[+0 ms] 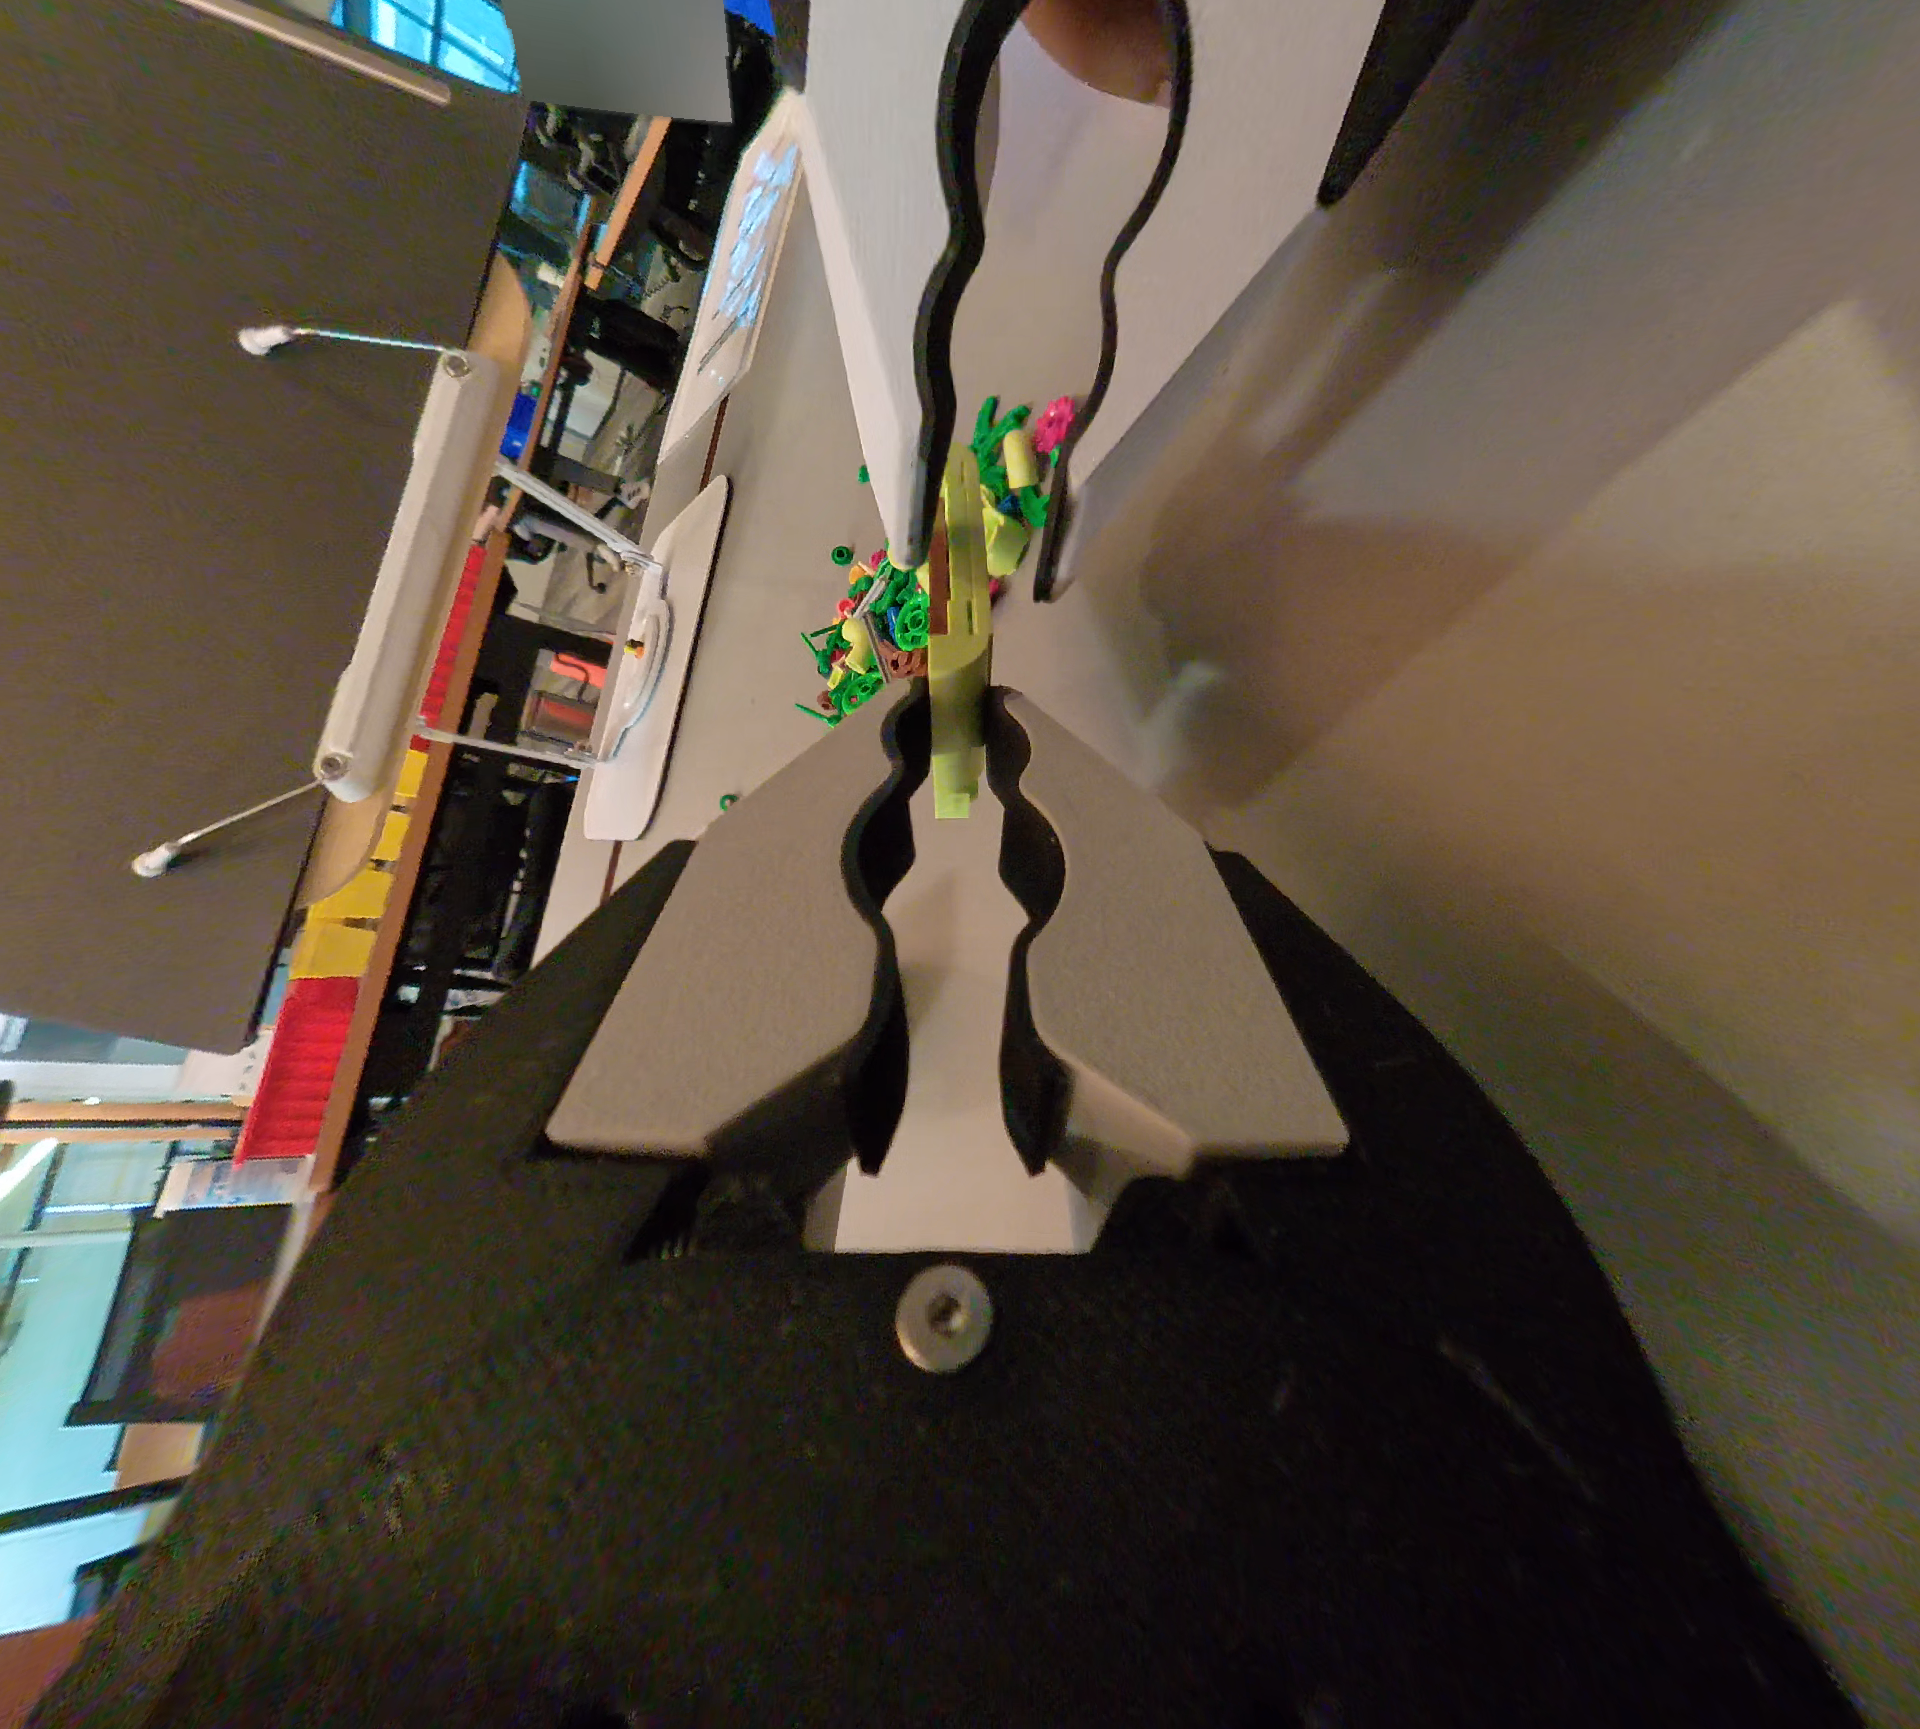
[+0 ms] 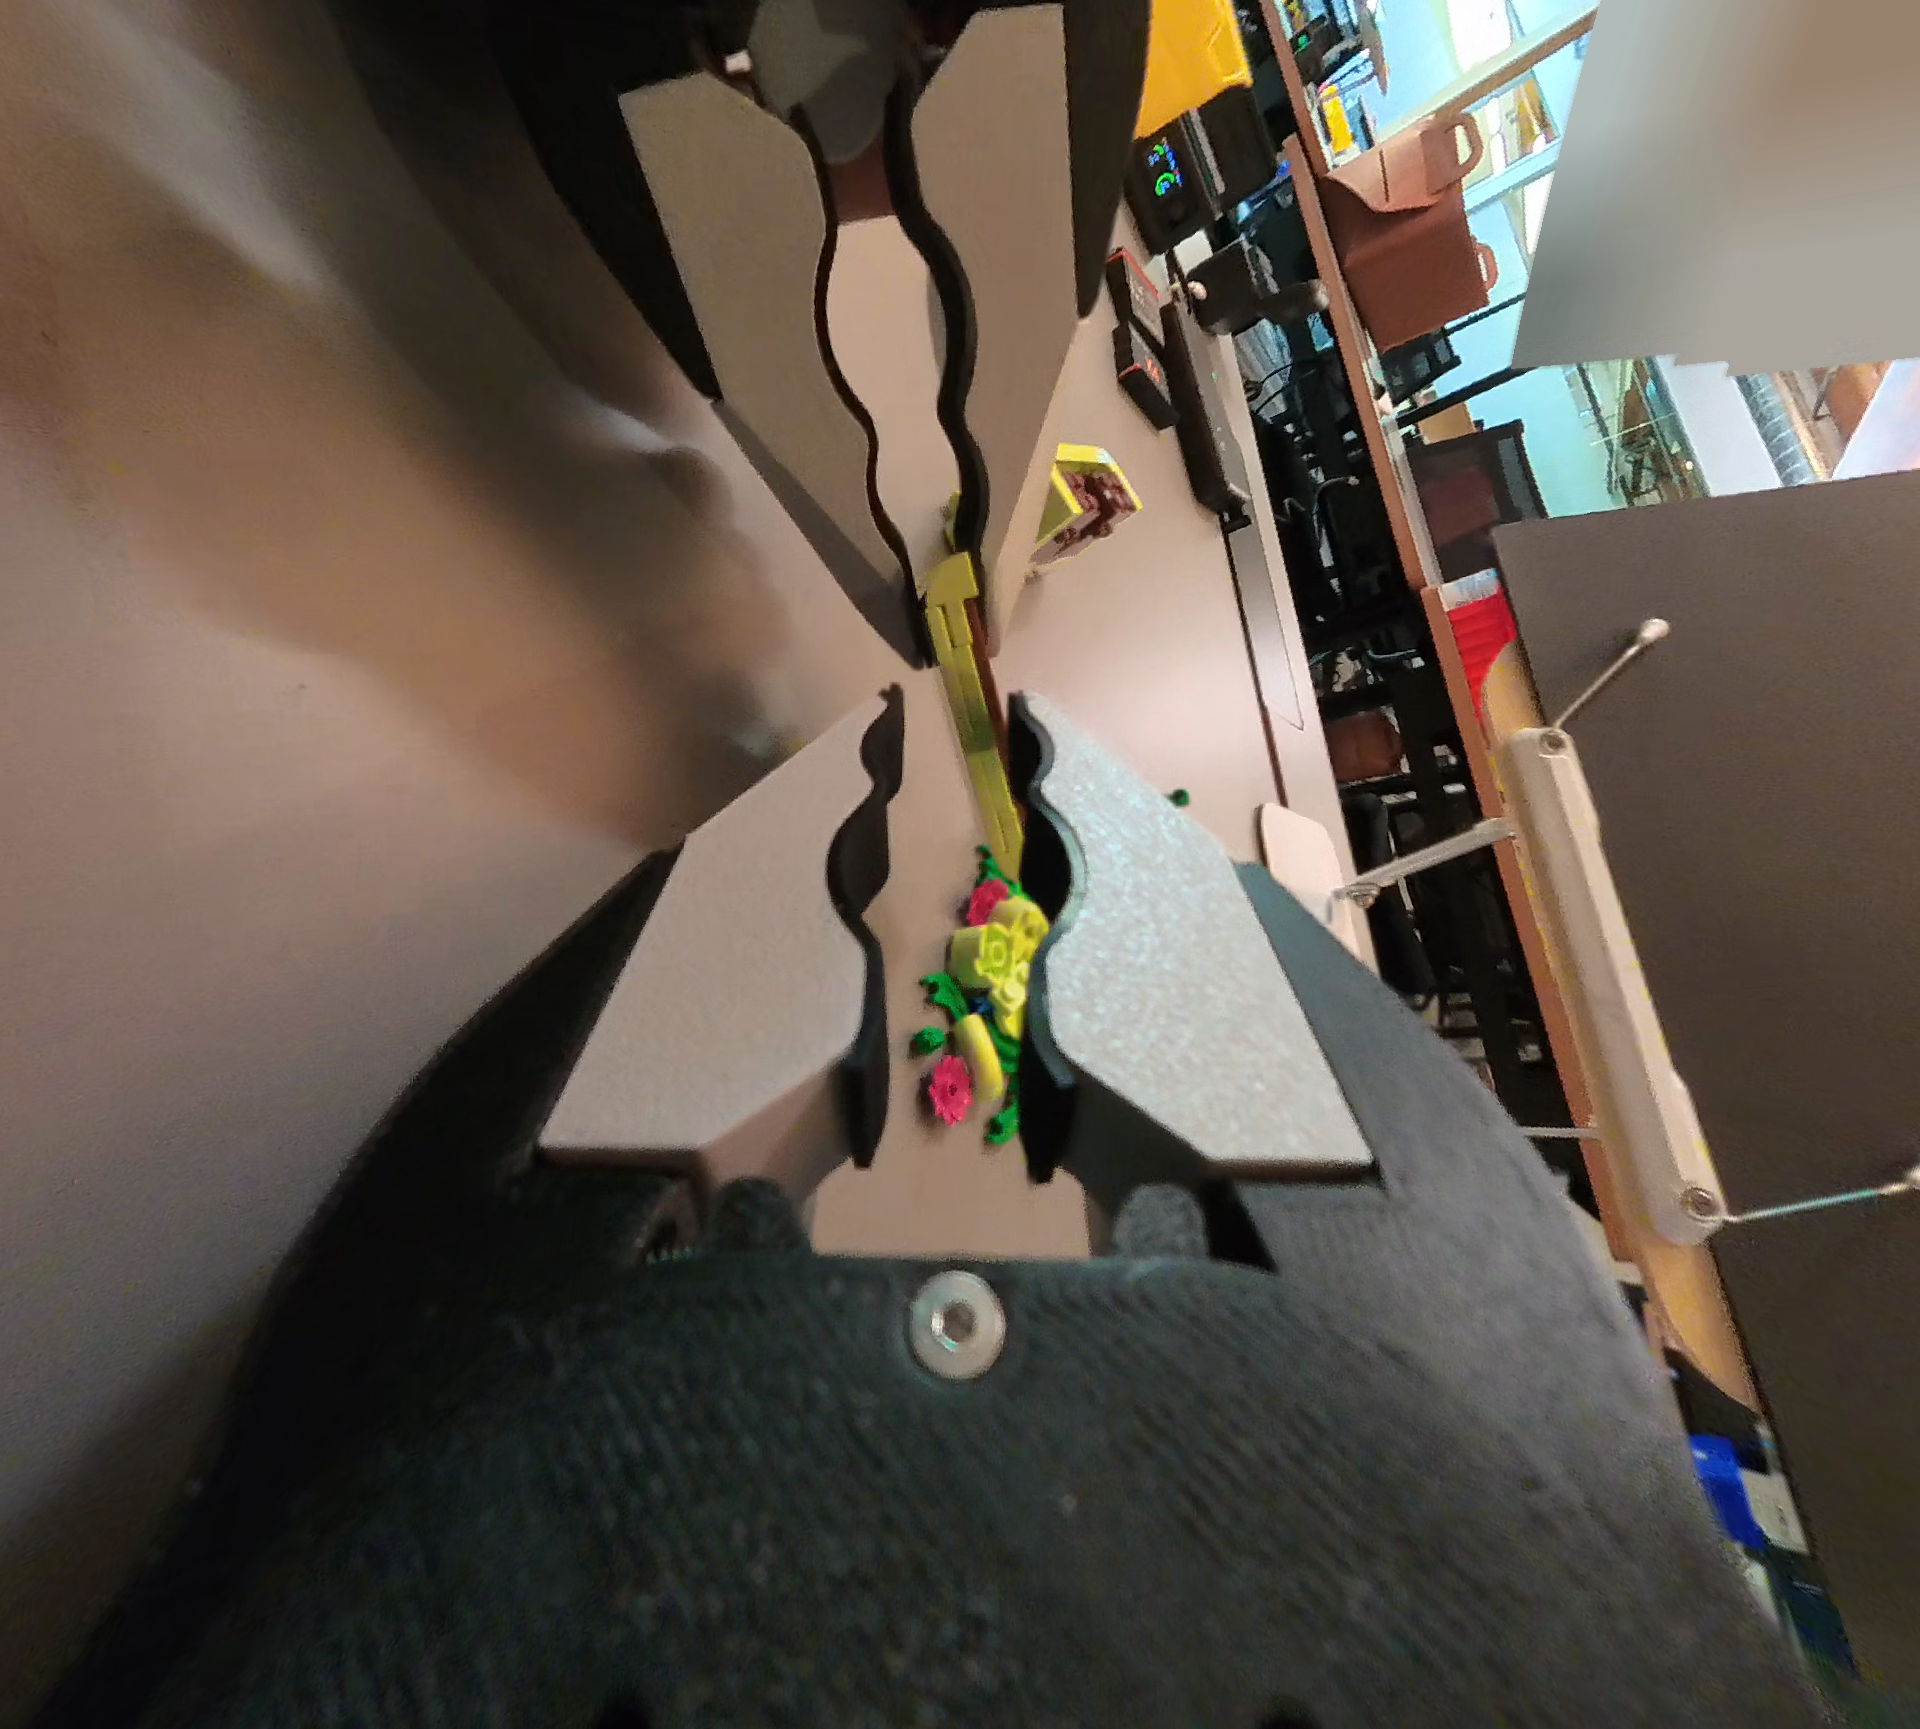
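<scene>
You are holding 1 flat lime-green plastic building piece (image 1: pixel 958 692) between your 2 grippers, above the white tabletop (image 1: pixel 790 391). Your left gripper (image 1: pixel 951 723) is pinching one end of it with its fingers nearly together. Your right gripper (image 2: pixel 961 723) is facing it tip to tip; whether its fingers are clamping the other end, you cannot tell. A pile of small green, pink and yellow plastic flower pieces (image 1: pixel 878 630) is lying on the tabletop just beneath.

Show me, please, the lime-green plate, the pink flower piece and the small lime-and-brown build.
lime-green plate (image 1: pixel 958 640), left wrist view, flat middle.
pink flower piece (image 2: pixel 950 1093), right wrist view, centre.
small lime-and-brown build (image 2: pixel 1091 507), right wrist view, brown face.
</scene>
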The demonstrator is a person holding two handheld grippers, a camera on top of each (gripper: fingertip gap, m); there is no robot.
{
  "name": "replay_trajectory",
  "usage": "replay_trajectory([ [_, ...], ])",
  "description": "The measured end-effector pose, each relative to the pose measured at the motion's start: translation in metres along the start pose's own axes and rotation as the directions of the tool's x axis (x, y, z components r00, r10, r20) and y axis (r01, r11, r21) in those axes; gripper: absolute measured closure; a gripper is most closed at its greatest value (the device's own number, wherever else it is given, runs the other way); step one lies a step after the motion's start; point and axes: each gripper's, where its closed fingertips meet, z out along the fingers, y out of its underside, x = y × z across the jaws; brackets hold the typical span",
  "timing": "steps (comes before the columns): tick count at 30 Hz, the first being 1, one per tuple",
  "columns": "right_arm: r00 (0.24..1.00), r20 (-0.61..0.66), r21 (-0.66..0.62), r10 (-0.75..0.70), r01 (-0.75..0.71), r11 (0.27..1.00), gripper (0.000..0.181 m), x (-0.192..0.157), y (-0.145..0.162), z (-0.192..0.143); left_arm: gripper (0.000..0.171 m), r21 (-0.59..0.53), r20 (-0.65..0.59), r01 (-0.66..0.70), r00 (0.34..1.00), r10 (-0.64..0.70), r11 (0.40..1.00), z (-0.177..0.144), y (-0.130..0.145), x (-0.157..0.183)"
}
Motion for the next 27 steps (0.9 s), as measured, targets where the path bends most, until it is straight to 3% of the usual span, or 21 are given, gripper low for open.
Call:
replay_trajectory([
  [5, 1.0, 0.012, -0.021, -0.017, 0.017, 1.0, 0.175, -0.004, 0.001, 0.002, 0.166, -0.016, -0.025, 0.002, 1.0, -0.002, 1.0, 0.001, -0.001, 0.005],
  [9, 0.999, 0.042, -0.022, 0.034, -0.033, 0.999, 0.175, -0.007, 0.002, 0.002, 0.167, -0.018, -0.116, 0.162, 0.98, -0.163, 0.987, 0.001, -0.001, 0.01],
  [12, 0.99, 0.105, -0.023, 0.092, -0.09, 0.996, 0.176, -0.014, 0.003, 0.001, 0.166, -0.052, -0.227, 0.312, 0.921, -0.316, 0.949, 0.001, 0.001, 0.019],
  [18, 0.976, 0.159, 0.008, 0.147, -0.15, 0.989, 0.177, -0.017, 0.002, -0.002, 0.165, -0.096, -0.311, 0.409, 0.854, -0.417, 0.908, 0.001, 0.0, 0.024],
  [27, 0.989, 0.147, 0.003, -0.023, 0.022, 1.0, 0.176, -0.022, 0.002, -0.002, 0.164, -0.151, -0.371, 0.451, 0.799, -0.474, 0.88, 0.0, 0.002, 0.03],
])
